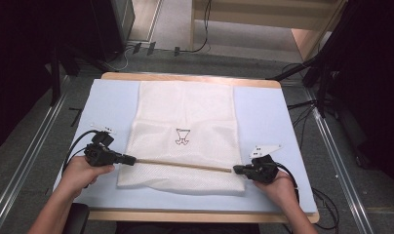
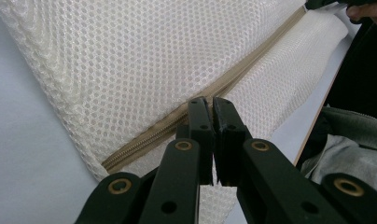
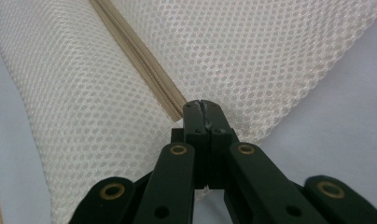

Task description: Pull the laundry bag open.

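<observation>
White mesh laundry bag (image 1: pixel 183 141) flat on light blue mat (image 1: pixel 263 117), mat on wooden table (image 1: pixel 195 215). Beige zipper (image 1: pixel 185 164) across bag's near part, running left to right. Small black printed logo (image 1: pixel 181 137) mid-bag, above zipper.

Left gripper (image 1: pixel 130 159) at zipper's left end — jaws pressed together, tips on zipper in left gripper view (image 2: pixel 210 105); pinching zipper or just resting on it: cannot tell. Left hand (image 1: pixel 80 173) wrapped round body.

Right gripper (image 1: pixel 238 169) at zipper's right end — jaws pressed together right at zipper's end in right gripper view (image 3: pixel 201 106), apparently nipping bag's edge there. Right hand (image 1: pixel 280 187) behind it.

Grey garment (image 2: pixel 350 144) beyond table edge in left gripper view.
</observation>
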`<state>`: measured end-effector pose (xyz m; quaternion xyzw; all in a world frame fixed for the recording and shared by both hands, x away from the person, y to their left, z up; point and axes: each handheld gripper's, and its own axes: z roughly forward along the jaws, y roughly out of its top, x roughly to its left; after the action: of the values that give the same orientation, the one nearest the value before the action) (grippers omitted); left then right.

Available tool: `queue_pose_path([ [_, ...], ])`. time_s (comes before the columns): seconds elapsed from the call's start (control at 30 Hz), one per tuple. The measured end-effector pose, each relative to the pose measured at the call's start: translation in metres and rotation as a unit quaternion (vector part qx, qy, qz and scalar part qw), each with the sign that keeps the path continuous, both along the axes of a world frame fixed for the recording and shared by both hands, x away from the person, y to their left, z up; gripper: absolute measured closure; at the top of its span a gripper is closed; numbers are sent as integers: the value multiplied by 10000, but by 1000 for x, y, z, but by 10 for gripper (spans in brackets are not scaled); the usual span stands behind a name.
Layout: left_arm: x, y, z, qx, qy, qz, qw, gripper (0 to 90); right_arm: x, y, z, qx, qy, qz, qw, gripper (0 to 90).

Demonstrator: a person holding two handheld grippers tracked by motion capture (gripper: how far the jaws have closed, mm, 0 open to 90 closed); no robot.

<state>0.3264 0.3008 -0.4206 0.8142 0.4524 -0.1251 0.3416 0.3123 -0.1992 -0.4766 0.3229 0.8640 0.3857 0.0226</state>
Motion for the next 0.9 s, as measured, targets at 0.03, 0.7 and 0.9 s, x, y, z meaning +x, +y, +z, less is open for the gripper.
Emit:
queue_pose_path([
  [0.03,-1,0,0,-11,5,41,10000,888,0,0,0,12,3,2,10000,900],
  [0.7,-6,24,2,88,28,401,9992,888,2,-1,0,32,82,35,10000,900],
  [0.9,-6,34,0,63,-1,553,9984,887,3,-1,-1,64,77,41,9999,900],
])
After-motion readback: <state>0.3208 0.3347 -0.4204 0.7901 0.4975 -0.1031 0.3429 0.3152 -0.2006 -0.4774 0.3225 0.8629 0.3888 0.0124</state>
